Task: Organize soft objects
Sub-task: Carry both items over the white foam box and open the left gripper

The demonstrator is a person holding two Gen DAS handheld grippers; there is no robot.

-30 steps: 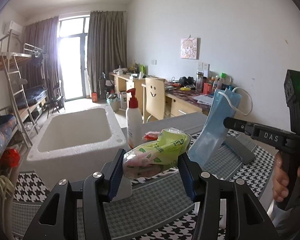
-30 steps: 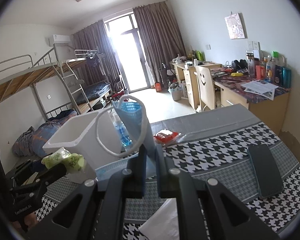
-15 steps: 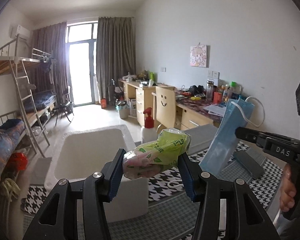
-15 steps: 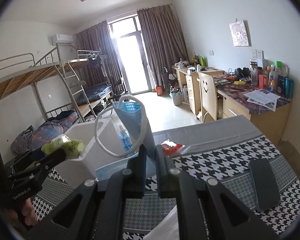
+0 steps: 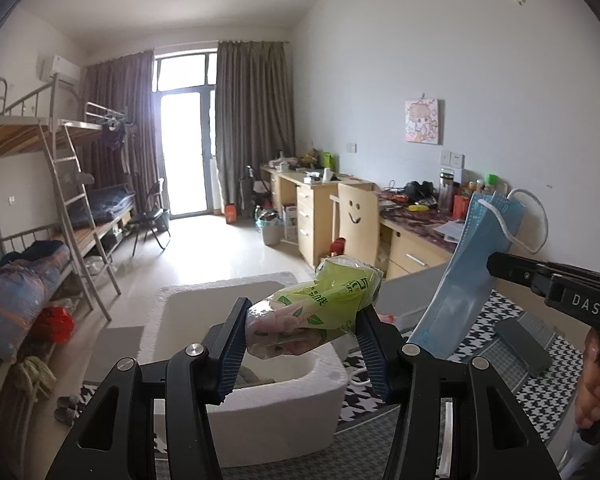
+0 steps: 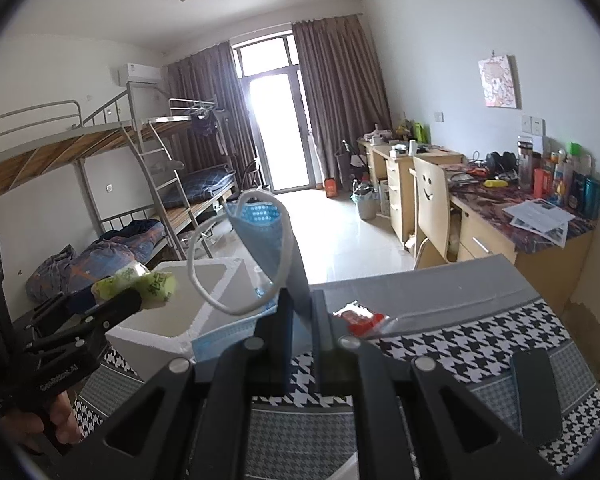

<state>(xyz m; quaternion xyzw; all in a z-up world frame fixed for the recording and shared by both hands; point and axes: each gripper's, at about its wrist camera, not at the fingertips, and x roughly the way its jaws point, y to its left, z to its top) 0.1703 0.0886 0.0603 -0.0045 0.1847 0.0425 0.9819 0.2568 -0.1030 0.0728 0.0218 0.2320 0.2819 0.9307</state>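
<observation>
A: The left hand-held gripper [image 5: 302, 330] pinched a green tissue pack [image 5: 316, 312] crosswise, its long axis slanting up toward the right, above the white foam box [image 5: 284, 412].

B: And the right hand-held gripper [image 6: 300, 334]?

A: Pressed together on a blue face mask [image 6: 274, 240], standing nearly upright, ear loop [image 6: 204, 280] hanging left. The box's contents were mostly hidden. Beyond it the houndstooth surface [image 6: 460, 344] lay open apart from a dark phone [image 6: 536, 392] and a red packet [image 6: 360, 316].

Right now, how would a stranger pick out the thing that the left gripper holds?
Find the white foam box on the houndstooth table. Above it the left gripper clamps a soft tissue pack: crinkly green-and-pink plastic, unlike the flat blue mask beside it.
</observation>
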